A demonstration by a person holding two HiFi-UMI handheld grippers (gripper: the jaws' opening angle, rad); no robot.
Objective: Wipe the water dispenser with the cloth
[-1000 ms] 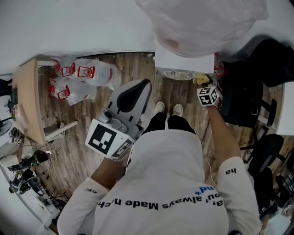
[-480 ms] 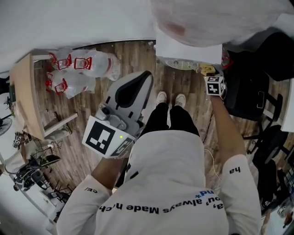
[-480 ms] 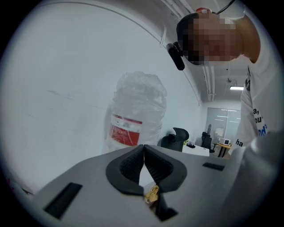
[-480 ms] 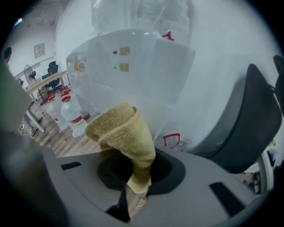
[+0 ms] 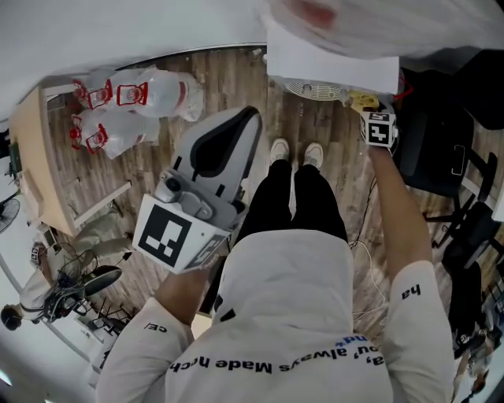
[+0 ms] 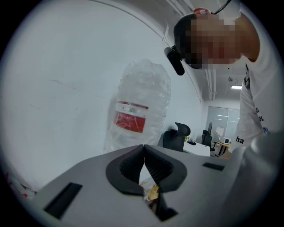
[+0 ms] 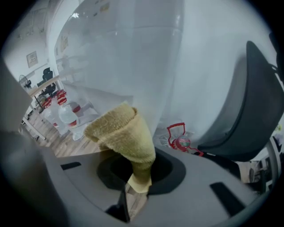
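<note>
The water dispenser point(image 5: 331, 63) shows from above as a white box with a clear bottle point(image 5: 370, 20) on top. In the right gripper view the bottle point(image 7: 124, 53) fills the frame right in front of the jaws. My right gripper point(image 5: 370, 110) is at the dispenser's front right corner, shut on a folded yellow cloth point(image 7: 122, 133) that sticks up from the jaws. The cloth point(image 5: 361, 100) lies right at the dispenser; contact cannot be told. My left gripper point(image 5: 246, 122) hangs at the left, away from the dispenser, jaws shut and empty point(image 6: 143, 153).
Bagged water bottles point(image 5: 134, 102) lie on the wood floor at the far left. A wooden table point(image 5: 35, 173) stands at the left edge. A black office chair point(image 5: 441, 149) is just right of the dispenser. Cables and gear point(image 5: 71, 287) crowd the lower left.
My right gripper with the cloth has moved farther forward and a little to the right along the dispenser's front. The left gripper has kept its place, still shut.
</note>
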